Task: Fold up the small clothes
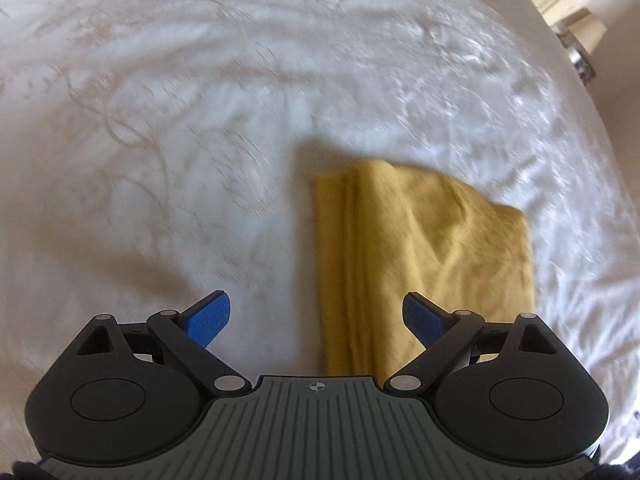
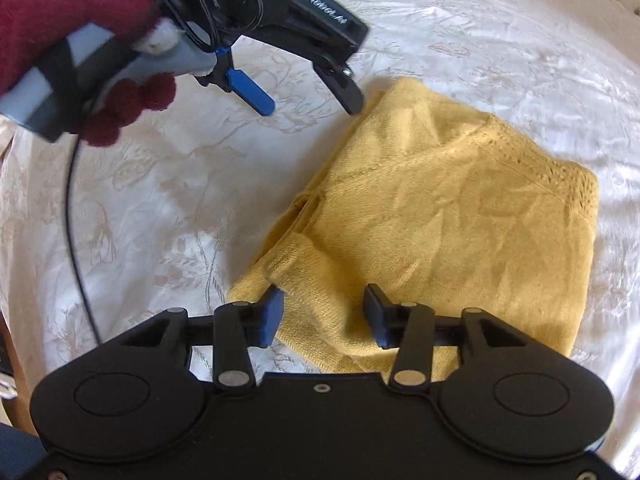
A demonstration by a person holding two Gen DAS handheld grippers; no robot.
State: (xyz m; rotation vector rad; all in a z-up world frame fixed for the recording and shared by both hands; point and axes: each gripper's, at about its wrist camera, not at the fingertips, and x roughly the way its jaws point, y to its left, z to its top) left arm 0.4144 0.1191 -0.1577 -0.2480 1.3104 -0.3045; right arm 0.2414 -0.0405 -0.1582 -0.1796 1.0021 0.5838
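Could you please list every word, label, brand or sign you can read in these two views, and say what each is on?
"GenRobot.AI": white lettering on the black body of the left gripper, seen from the right wrist view.
Crosshair sign, no letters: on the grey ribbed housing in the left wrist view.
Nothing else is legible.

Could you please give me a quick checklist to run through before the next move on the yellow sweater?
1. Left tool open and holding nothing: ok.
2. Right tool open, straddling the near cuff, not gripping: ok.
3. Yellow sweater folded into a compact stack: ok, edges slightly uneven.
4. Sweater lying flat on the white bedspread: ok.
5. Black cable kept off the sweater: ok.
6. Layers underneath aligned: cannot tell.
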